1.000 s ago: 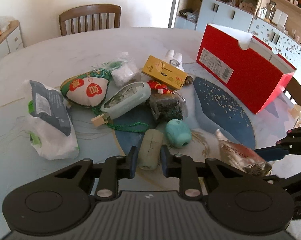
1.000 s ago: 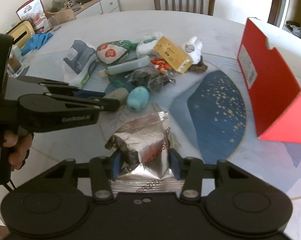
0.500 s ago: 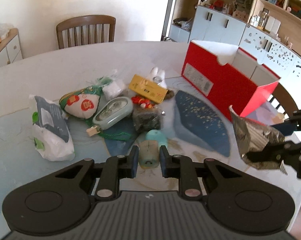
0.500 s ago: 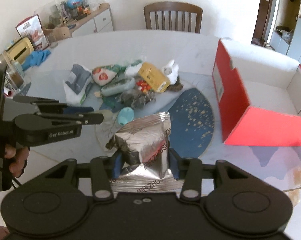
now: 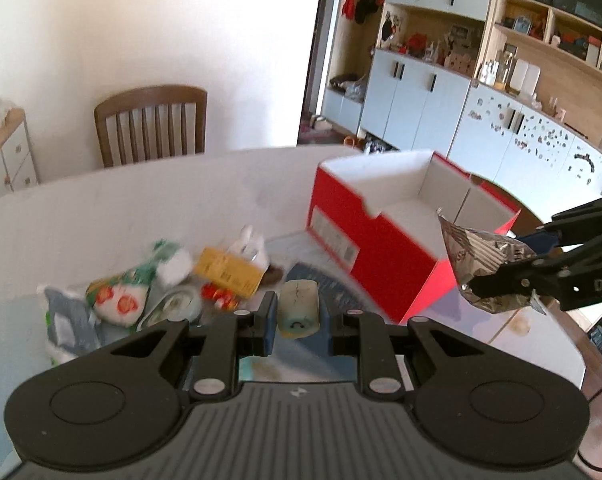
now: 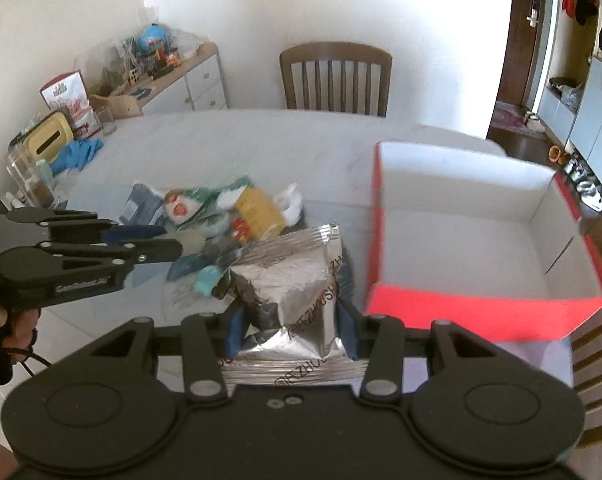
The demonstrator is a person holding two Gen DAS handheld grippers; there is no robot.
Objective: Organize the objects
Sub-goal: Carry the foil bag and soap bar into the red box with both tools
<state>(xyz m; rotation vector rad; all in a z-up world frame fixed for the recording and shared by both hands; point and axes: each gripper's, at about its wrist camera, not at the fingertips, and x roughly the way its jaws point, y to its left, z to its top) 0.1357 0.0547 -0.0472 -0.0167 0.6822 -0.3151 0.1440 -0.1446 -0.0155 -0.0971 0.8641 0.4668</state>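
Table (image 6: 229, 140): pale and round, with a wooden chair (image 6: 335, 76) behind it.
Red box (image 6: 477, 236): open, white inside, on the table's right side.
Pile (image 5: 173, 292): mixed small items left of the box.
Right gripper (image 6: 291, 326): clamped on a silver foil packet (image 6: 289, 280), held above the table.
Left gripper (image 5: 299, 316): clamped on a pale green cylinder (image 5: 299, 308), lifted off the table.
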